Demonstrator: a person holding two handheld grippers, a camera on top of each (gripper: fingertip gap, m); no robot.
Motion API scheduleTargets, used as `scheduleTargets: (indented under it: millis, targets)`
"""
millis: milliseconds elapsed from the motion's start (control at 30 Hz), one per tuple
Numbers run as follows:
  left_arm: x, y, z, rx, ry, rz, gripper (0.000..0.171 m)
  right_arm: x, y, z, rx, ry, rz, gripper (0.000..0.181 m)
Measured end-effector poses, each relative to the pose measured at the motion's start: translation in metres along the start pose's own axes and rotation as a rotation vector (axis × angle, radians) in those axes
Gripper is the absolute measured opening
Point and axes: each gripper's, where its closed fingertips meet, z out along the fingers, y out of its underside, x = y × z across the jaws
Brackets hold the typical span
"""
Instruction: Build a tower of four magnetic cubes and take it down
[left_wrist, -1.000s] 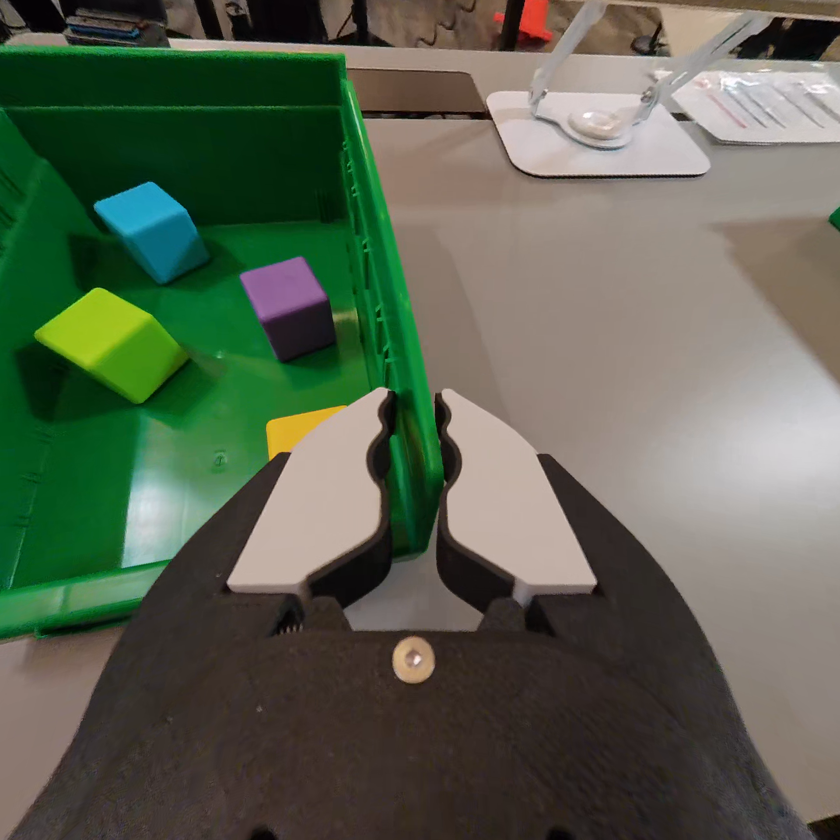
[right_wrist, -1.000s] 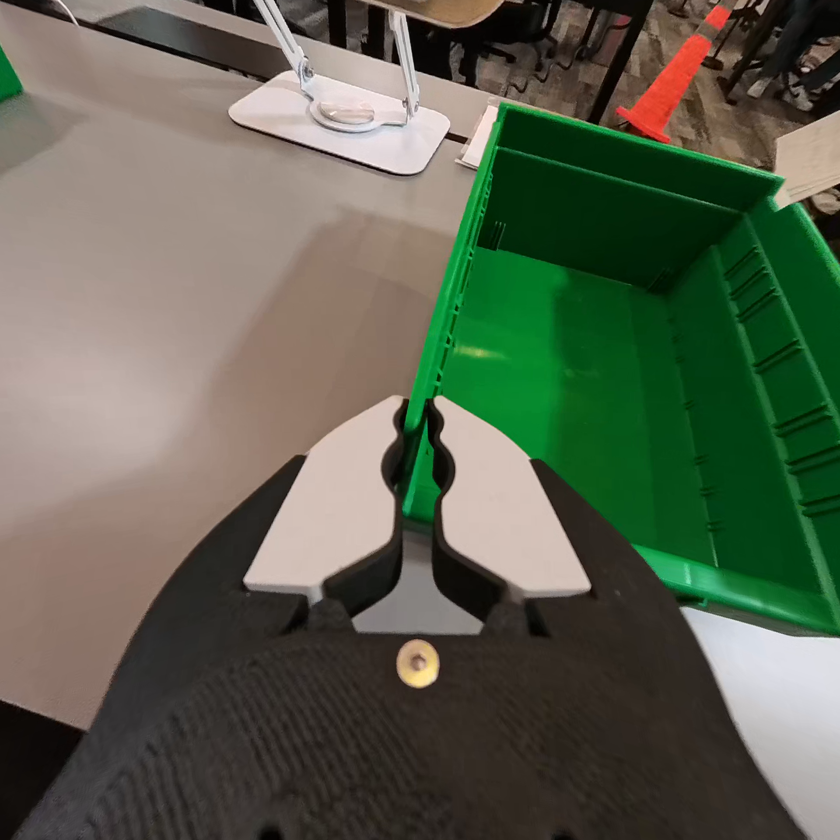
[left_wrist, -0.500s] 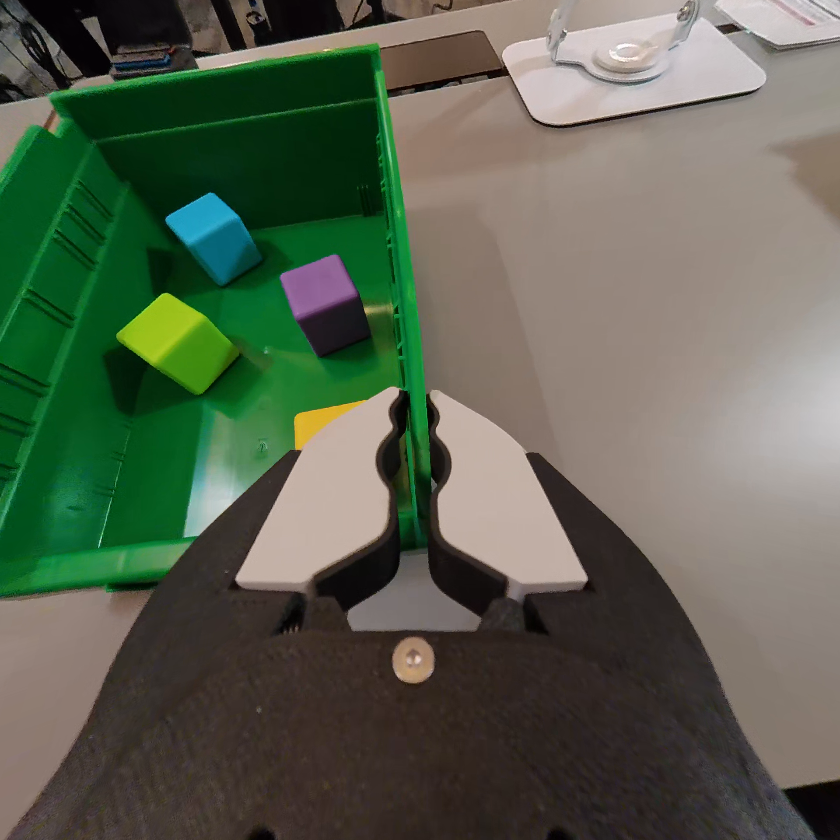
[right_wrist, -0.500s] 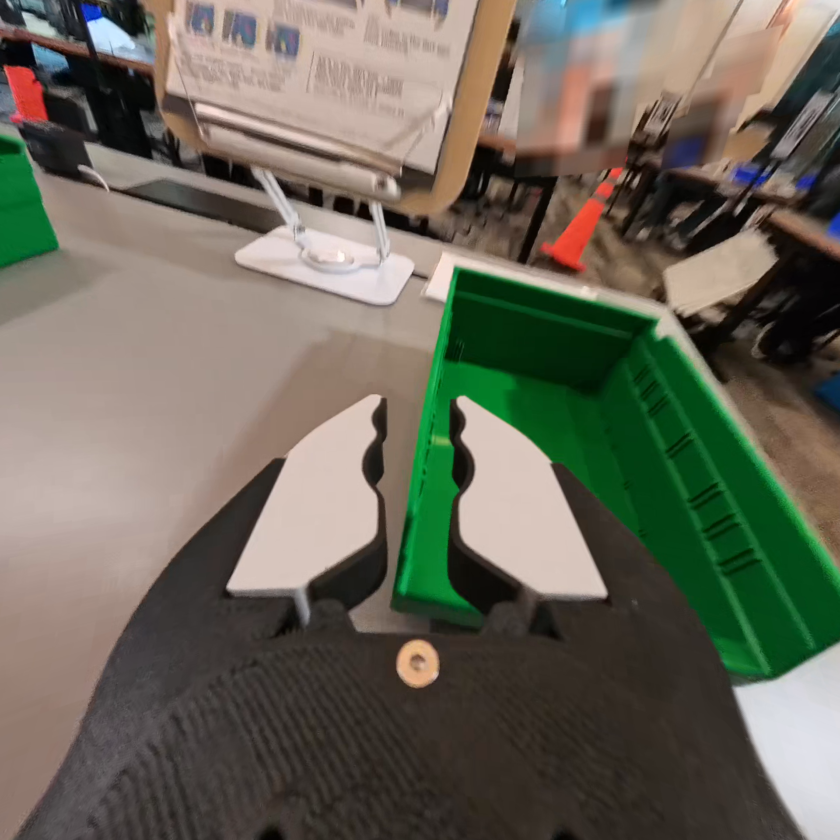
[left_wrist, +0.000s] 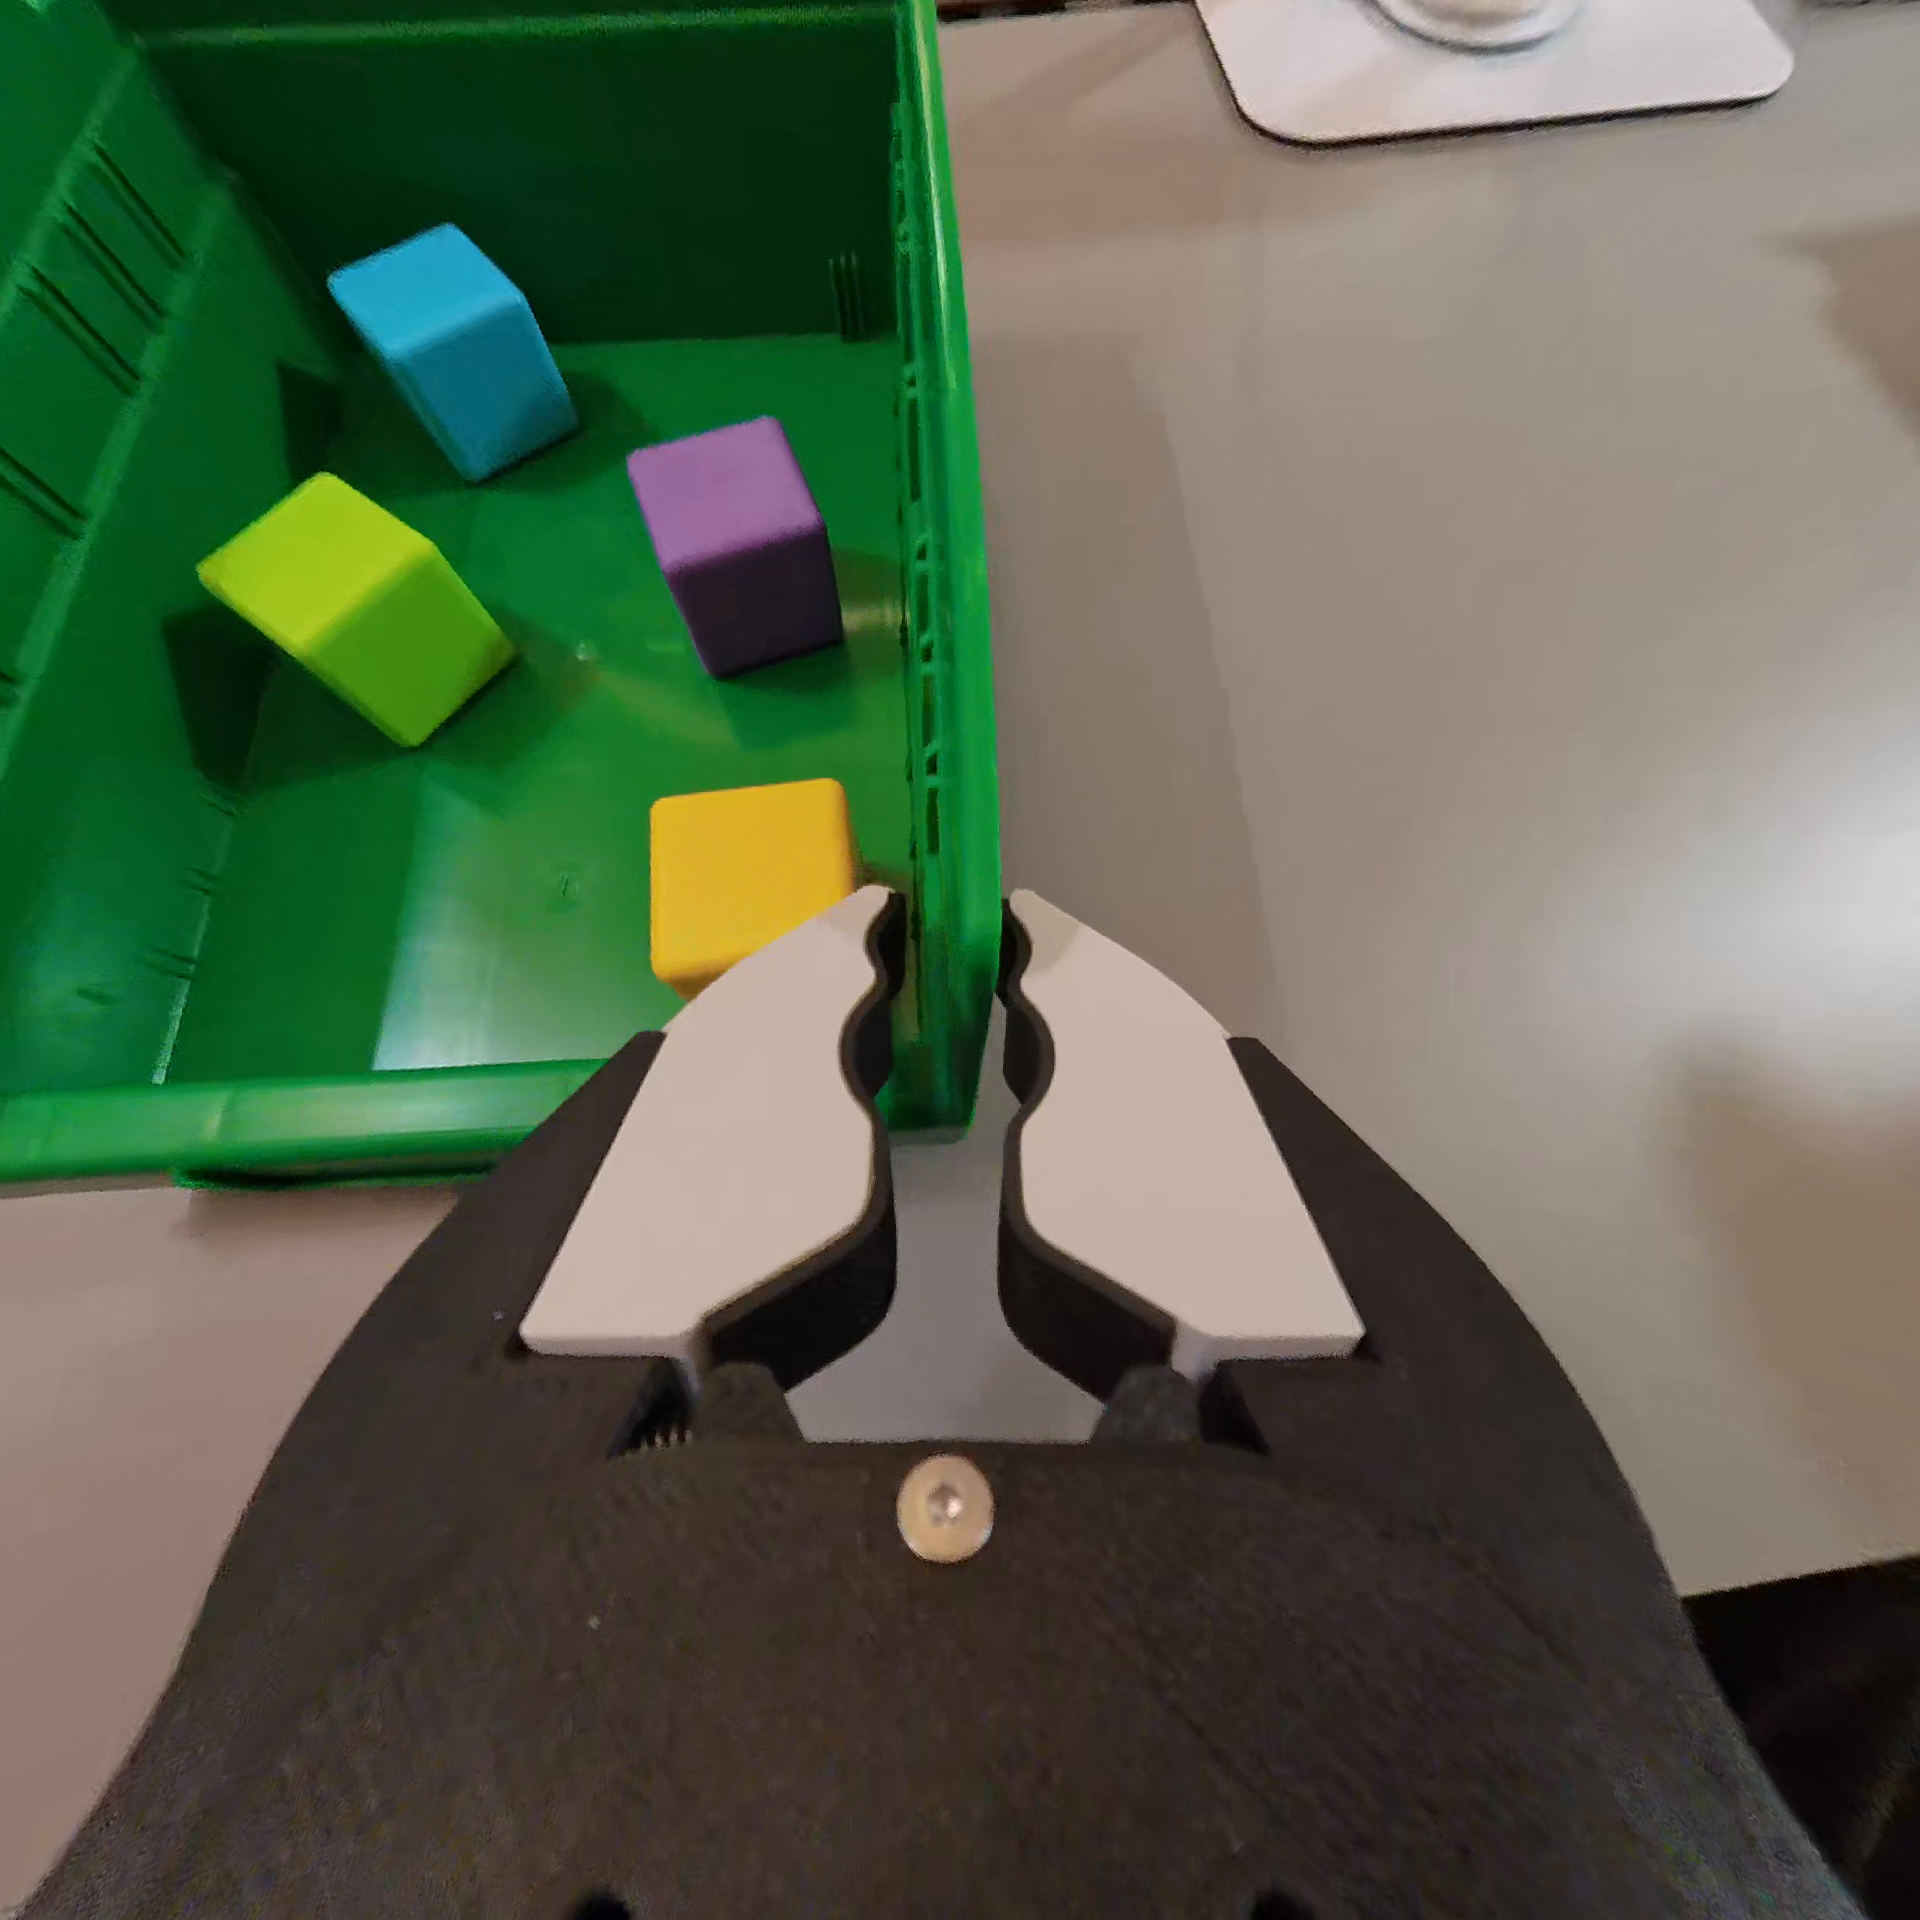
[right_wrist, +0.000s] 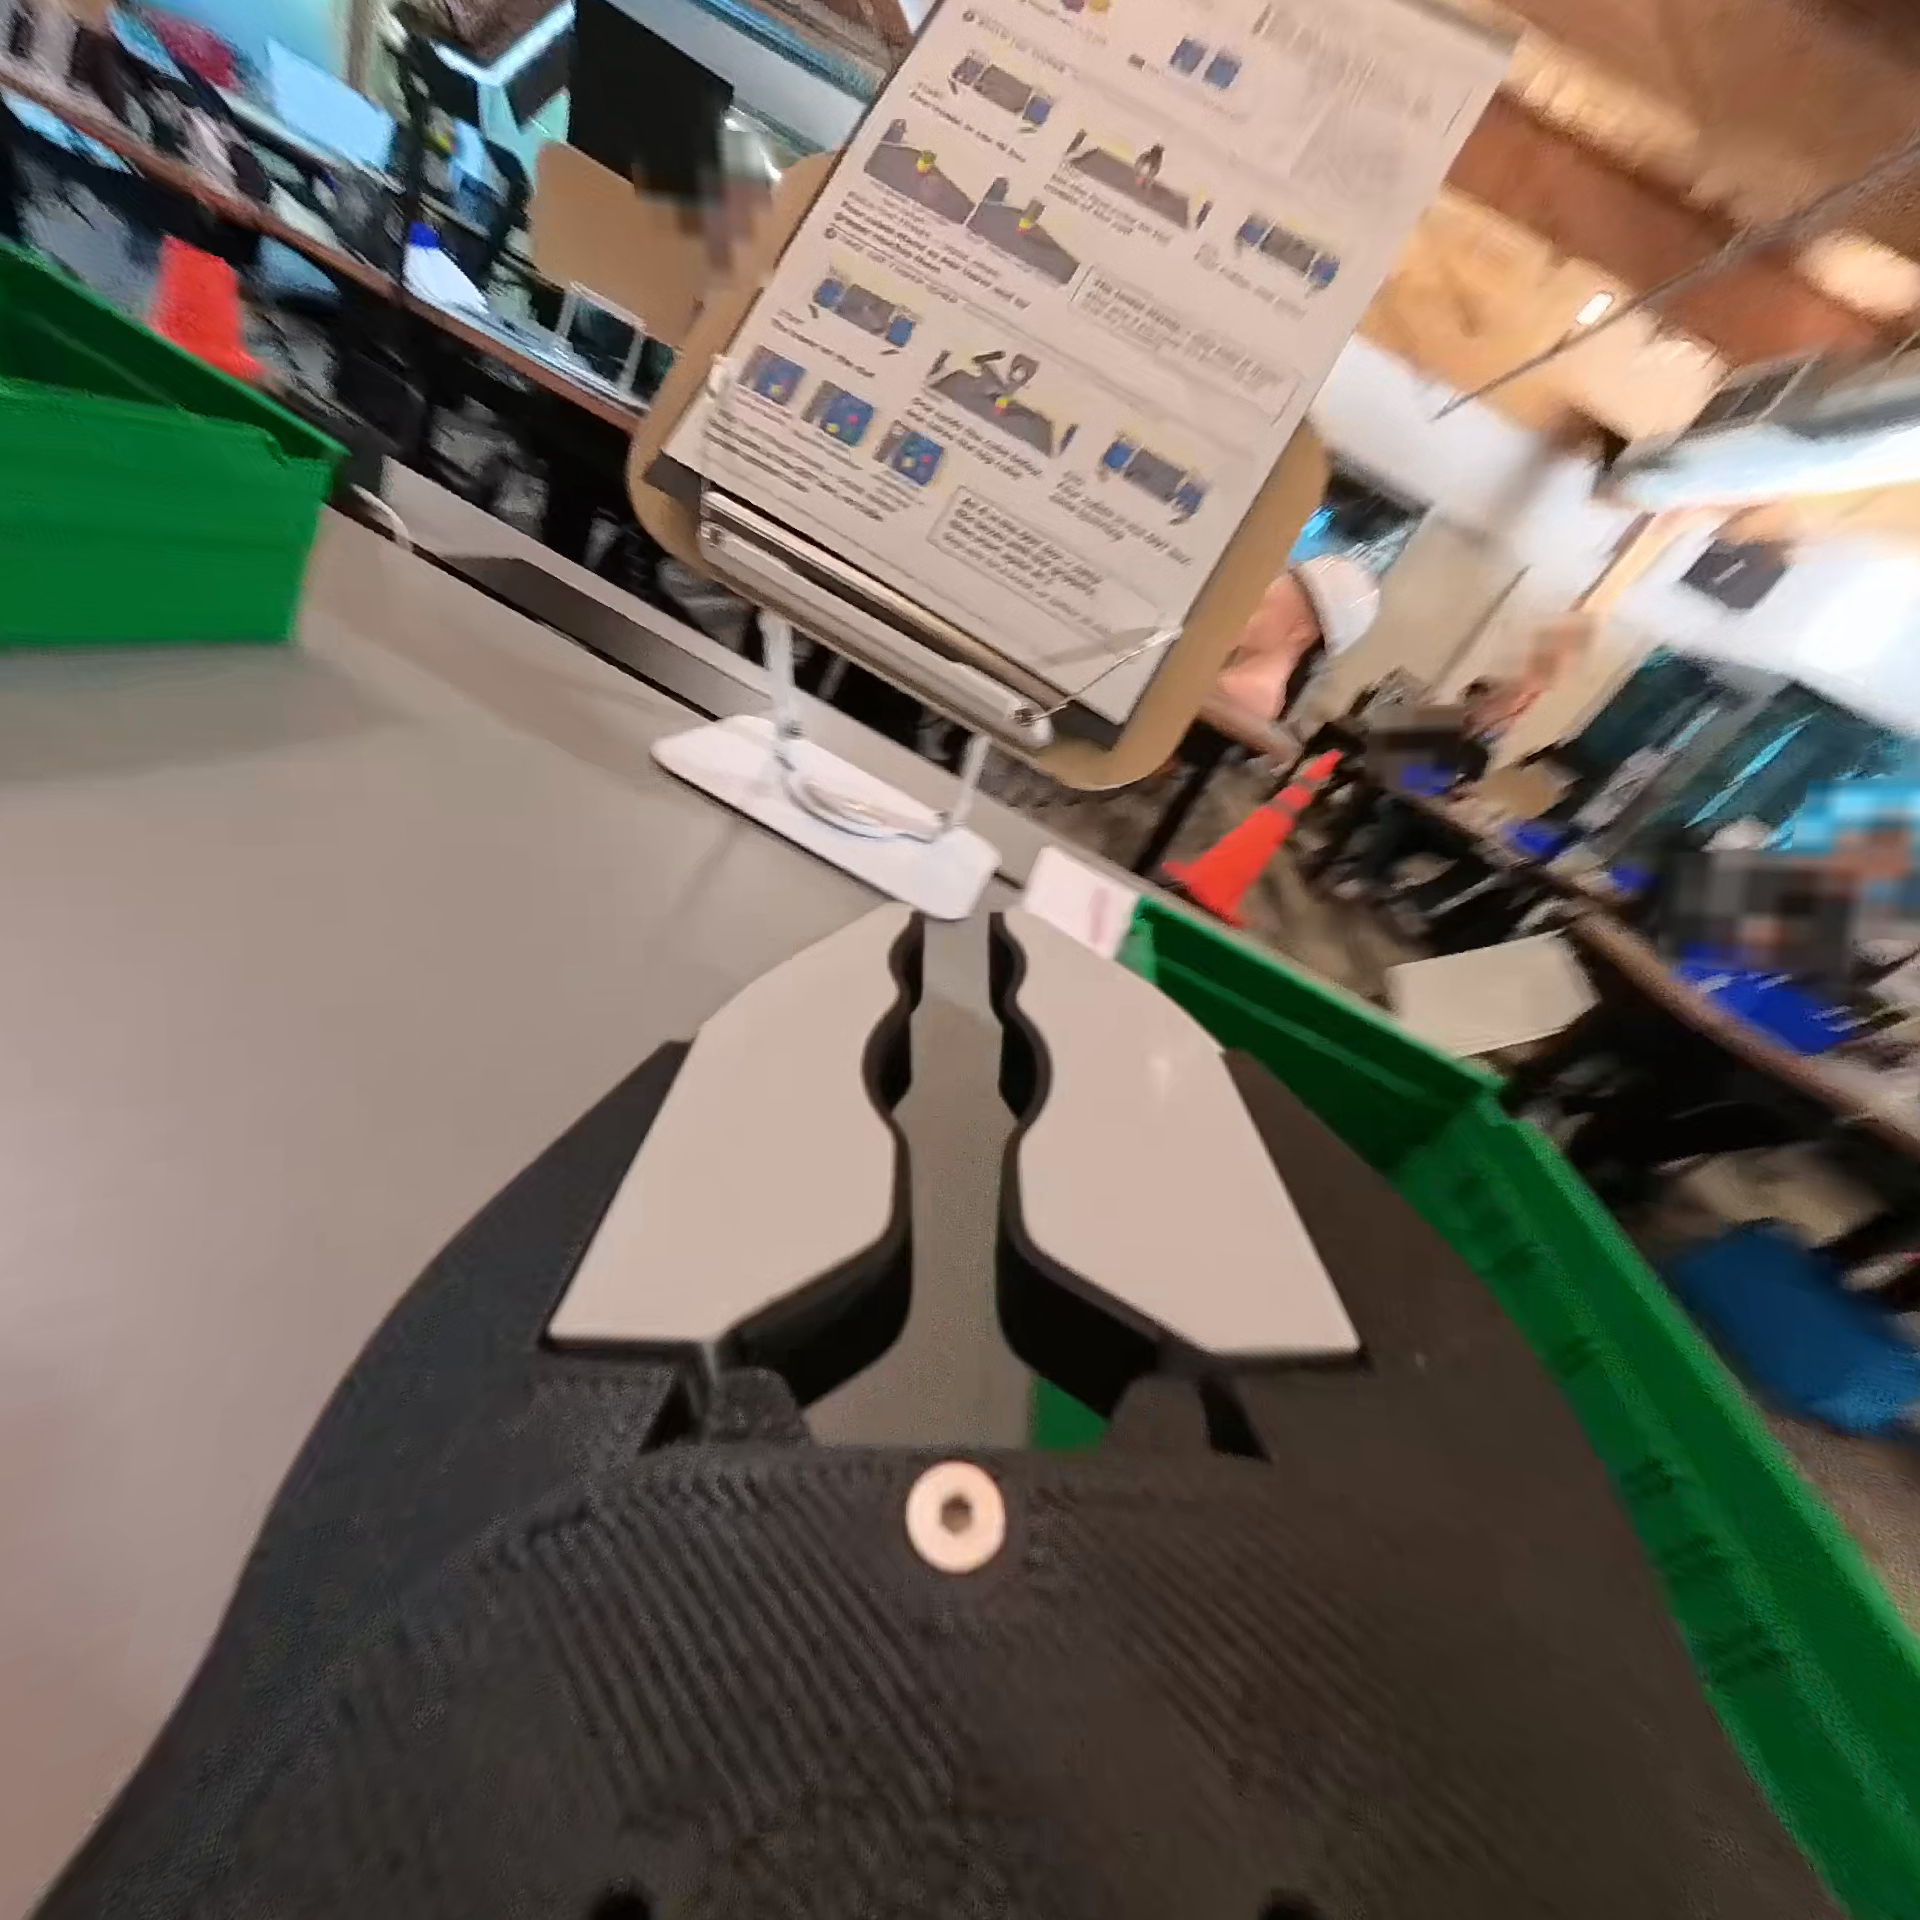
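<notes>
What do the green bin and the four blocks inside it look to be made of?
The green bin: rigid moulded plastic, semi-glossy; ribbed walls, light glare on its floor. The blue, lime, purple and yellow blocks: matte, rounded edges, no shine, probably foam or soft rubber; the look alone cannot settle it.

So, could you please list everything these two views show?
cube bin: 1, green, on the table's left
blue cube: 1, far in the cube bin
lime cube: 1, bin's left
purple cube: 1, by the bin's right wall
yellow cube: 1, near right corner
right bin: 1, green, to the right gripper's right
table: 1, grey
stand: 1, white base, far table edge
clipboard: 1, brown, with a sheet, on the stand
card: 1, white, behind the right bin
cones: 2, orange, on the floor beyond
left gripper: astride the cube bin's right wall, grip unclear
right gripper: slightly open, holds nothing, above the table
</notes>
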Motion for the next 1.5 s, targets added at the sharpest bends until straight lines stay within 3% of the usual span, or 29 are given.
scheduleTargets:
  millis: [467,800,933,1133,1267,1500]
  targets:
    - [0.014,0.005,0.000,-0.027,0.058,0.025,0.012,-0.076,0.073,0.007,-0.459,-0.457,0.517,0.049]
    - [0.020,0.005,-0.001,-0.030,0.098,0.038,0.012,-0.083,0.078,0.006,-0.480,-0.487,0.524,0.049]
    - [0.016,-0.002,-0.004,0.001,0.094,-0.021,0.032,-0.081,0.080,0.006,-0.481,-0.476,0.496,0.047]
    - [0.013,-0.018,-0.015,0.078,0.154,-0.095,0.039,-0.078,0.084,0.006,-0.488,-0.465,0.498,0.046]
    - [0.000,-0.025,-0.020,0.112,0.165,-0.125,0.054,-0.075,0.085,0.005,-0.489,-0.457,0.497,0.045]
    - [-0.013,-0.058,-0.045,0.298,0.383,-0.399,0.051,-0.072,0.090,0.001,-0.499,-0.441,0.472,0.044]
